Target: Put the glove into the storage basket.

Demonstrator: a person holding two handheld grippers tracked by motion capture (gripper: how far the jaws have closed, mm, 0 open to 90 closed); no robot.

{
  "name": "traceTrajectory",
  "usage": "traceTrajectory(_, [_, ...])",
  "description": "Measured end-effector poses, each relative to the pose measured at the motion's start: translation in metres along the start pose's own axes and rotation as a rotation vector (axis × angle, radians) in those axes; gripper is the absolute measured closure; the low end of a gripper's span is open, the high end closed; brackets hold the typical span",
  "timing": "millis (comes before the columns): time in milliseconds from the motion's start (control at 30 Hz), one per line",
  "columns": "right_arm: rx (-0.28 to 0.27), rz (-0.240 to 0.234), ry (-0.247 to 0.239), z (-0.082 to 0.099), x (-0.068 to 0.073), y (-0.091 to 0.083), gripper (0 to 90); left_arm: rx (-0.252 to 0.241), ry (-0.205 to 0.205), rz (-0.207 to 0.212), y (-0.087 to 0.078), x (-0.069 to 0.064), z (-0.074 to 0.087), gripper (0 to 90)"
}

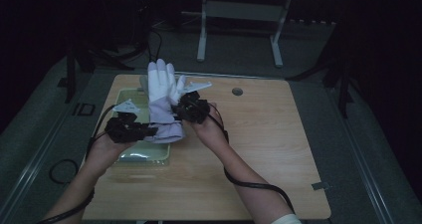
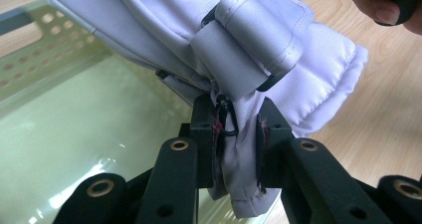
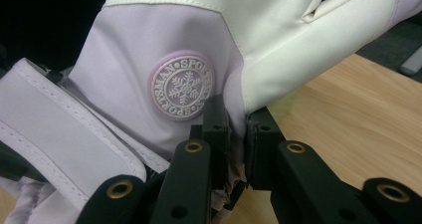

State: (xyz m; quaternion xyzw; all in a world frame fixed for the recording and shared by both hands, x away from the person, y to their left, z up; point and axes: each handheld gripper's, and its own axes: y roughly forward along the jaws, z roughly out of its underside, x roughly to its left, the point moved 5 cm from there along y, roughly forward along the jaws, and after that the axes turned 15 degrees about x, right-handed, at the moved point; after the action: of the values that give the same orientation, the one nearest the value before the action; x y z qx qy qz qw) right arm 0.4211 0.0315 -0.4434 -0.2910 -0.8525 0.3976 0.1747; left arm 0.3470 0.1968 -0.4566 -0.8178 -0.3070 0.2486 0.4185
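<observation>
Dim room: grey carpet floor (image 1: 318, 59), a white-legged table frame (image 1: 239, 25) behind (perhaps a desk), walls lost in darkness.

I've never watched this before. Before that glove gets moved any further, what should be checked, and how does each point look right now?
1. Left gripper fingers pinch the glove cuff: ok.
2. Right gripper fingers pinch fabric beside the snowflake badge: ok.
3. Glove lifted off the table: ok.
4. Green tray lies below the glove: ok.
5. Glove strap fastened: cannot tell.
</observation>
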Motion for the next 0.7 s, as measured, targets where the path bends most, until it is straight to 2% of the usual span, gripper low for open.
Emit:
traceTrajectory(133, [0.0,-0.022,0.002,-0.01,0.015,0.016,82.1,0.005,-0.01,0.004,-0.008,0.016,0.016,74.8])
traceTrajectory(300, [0.019,-0.039,0.009,-0.016,0.029,0.039,82.1,0.023,-0.029,0.012,-0.007,0.033,0.035,74.8])
traceTrajectory(433, [0.054,-0.055,0.025,-0.012,0.034,0.061,82.1,0.047,-0.05,0.028,0.006,0.043,0.049,74.7])
traceTrajectory(600, [0.144,-0.049,0.037,-0.001,0.033,0.087,82.1,0.089,-0.097,0.056,0.029,0.05,0.061,74.4])
traceTrajectory(700, [0.199,-0.045,0.051,0.003,0.031,0.099,82.1,0.117,-0.125,0.053,0.036,0.053,0.062,73.8])
